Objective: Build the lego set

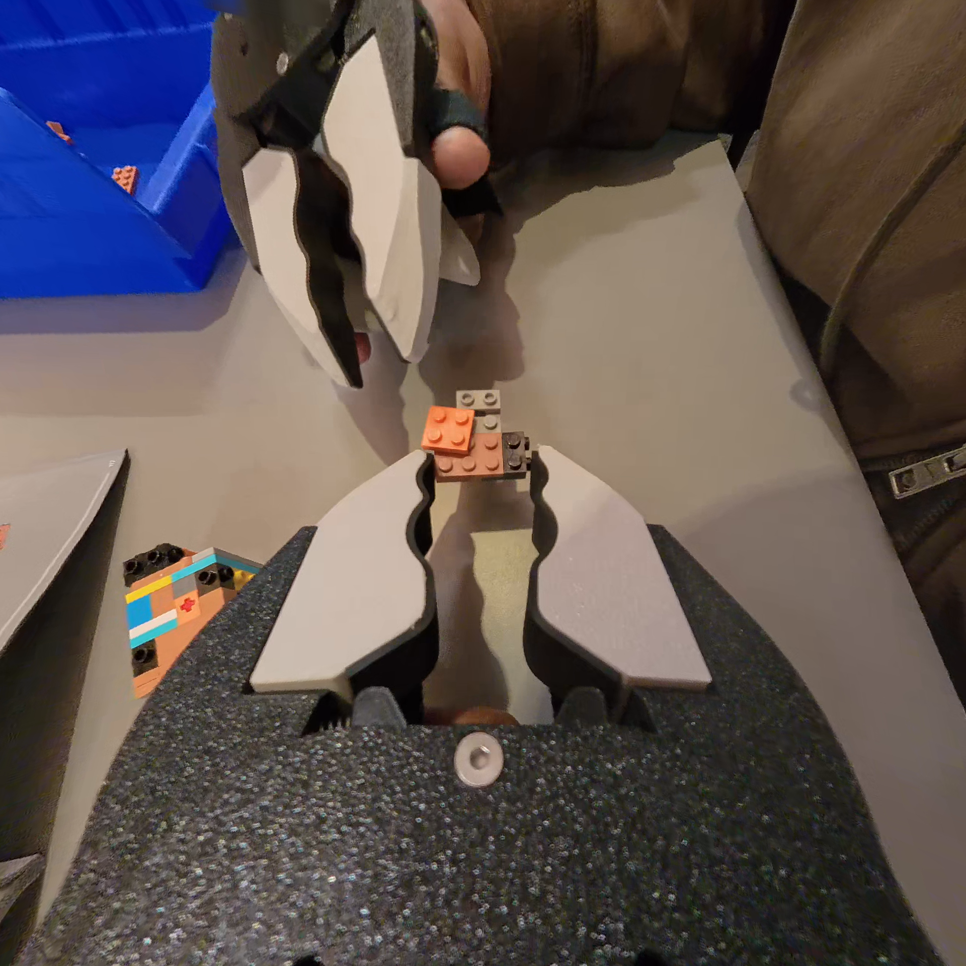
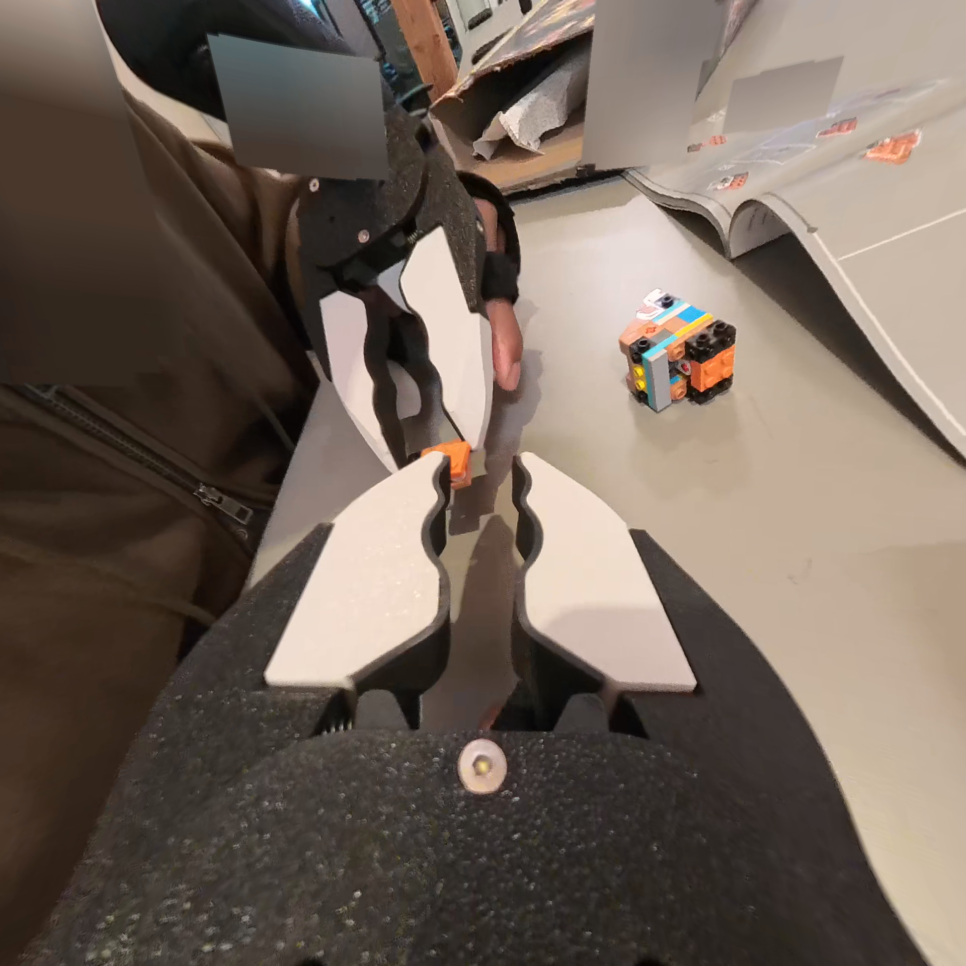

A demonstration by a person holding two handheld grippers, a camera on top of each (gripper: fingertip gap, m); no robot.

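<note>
My left gripper (image 1: pixel 482 457) is shut on a small Lego assembly (image 1: pixel 473 462): a brown plate with a dark piece on its right and a grey piece (image 1: pixel 478 400) behind. An orange 2x2 plate (image 1: pixel 450 429) sits askew on top of it. My right gripper (image 1: pixel 384 368) hangs just above and behind the assembly, tips pointing down. In the right wrist view my right gripper (image 2: pixel 481 462) is open and empty, its left fingertip beside the orange plate (image 2: pixel 460 462). The left gripper (image 2: pixel 439 455) shows there too, holding that plate end.
A larger cube-like multicoloured Lego build (image 1: pixel 167 611) (image 2: pixel 679 350) stands on the grey table (image 1: pixel 653 366). An open instruction booklet (image 1: pixel 52 533) (image 2: pixel 836 209) lies beside it. Blue bins (image 1: pixel 104 183) with loose bricks stand at the far left. The person's brown jacket (image 1: pixel 862 261) borders the table's edge. The left gripper's tips are roughly 4 centimeters from the right gripper's.
</note>
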